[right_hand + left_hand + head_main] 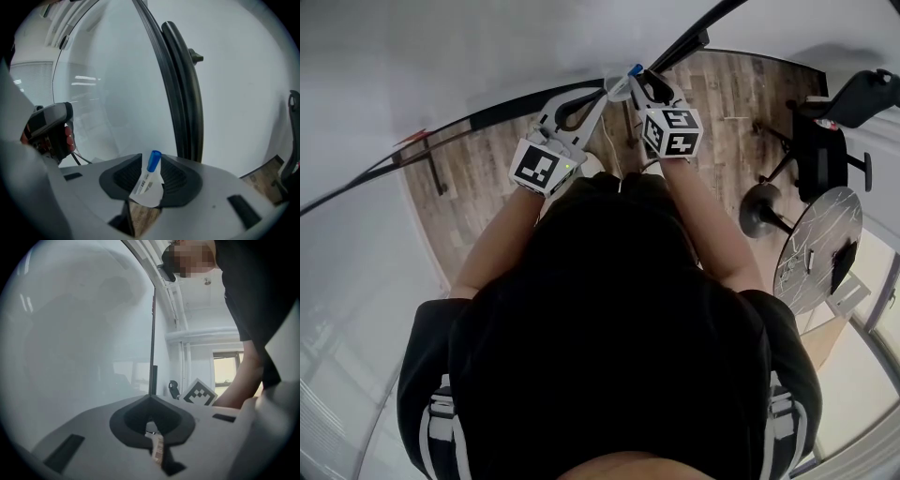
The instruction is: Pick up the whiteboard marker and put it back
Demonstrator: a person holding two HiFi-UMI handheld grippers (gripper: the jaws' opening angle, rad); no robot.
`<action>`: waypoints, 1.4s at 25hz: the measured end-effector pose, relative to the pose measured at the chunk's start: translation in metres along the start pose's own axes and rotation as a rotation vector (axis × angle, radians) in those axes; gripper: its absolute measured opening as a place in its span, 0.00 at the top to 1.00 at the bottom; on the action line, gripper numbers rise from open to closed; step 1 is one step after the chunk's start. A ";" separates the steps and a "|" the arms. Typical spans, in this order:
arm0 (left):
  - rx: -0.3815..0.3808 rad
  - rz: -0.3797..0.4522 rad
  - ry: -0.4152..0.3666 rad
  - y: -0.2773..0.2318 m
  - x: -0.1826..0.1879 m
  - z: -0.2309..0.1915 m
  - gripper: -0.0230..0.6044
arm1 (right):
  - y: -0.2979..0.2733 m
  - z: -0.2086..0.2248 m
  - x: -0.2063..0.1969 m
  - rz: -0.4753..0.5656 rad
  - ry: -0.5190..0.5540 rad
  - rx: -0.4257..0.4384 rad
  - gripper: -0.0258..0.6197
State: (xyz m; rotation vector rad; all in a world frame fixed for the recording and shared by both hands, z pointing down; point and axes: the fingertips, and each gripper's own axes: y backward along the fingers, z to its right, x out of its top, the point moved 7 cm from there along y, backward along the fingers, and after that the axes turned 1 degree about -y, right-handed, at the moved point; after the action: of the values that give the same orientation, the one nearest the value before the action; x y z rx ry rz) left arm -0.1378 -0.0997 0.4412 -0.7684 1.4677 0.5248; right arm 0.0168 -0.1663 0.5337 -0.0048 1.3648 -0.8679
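Jaws of the right gripper (151, 163) stand apart. The white whiteboard marker with a blue cap (146, 178) stands tilted between them, cap uppermost. It leans toward the pad on the view's left, with a clear gap on its other side. A white piece under it may be a holder, though the right gripper view is too cramped to tell. The left gripper (150, 398) has its dark pads together at the tips, with nothing clamped between them. In the head view both grippers are held up side by side before a pale glossy wall panel (441, 56) with a dark upright frame (180, 93), their tips close together. The marker's cap shows at the right gripper's tip, above the brown wood-plank floor (487, 169).
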 end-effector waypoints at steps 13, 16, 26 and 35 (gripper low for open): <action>0.021 0.039 0.014 0.001 -0.003 -0.007 0.96 | -0.024 0.006 -0.007 -0.021 -0.047 -0.016 0.79; 0.025 0.039 0.015 0.003 -0.003 -0.009 0.96 | -0.026 0.006 -0.007 -0.016 -0.053 -0.021 0.81; 0.034 0.023 0.016 0.007 -0.006 -0.007 0.96 | -0.022 0.001 -0.004 0.020 -0.056 0.013 0.86; 0.038 -0.022 0.002 0.008 0.000 -0.004 0.96 | -0.013 -0.004 0.005 0.050 -0.005 0.049 0.86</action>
State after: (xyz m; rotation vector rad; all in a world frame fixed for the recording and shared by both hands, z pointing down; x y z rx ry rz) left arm -0.1465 -0.0969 0.4406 -0.7550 1.4656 0.4783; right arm 0.0065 -0.1761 0.5351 0.0648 1.3327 -0.8585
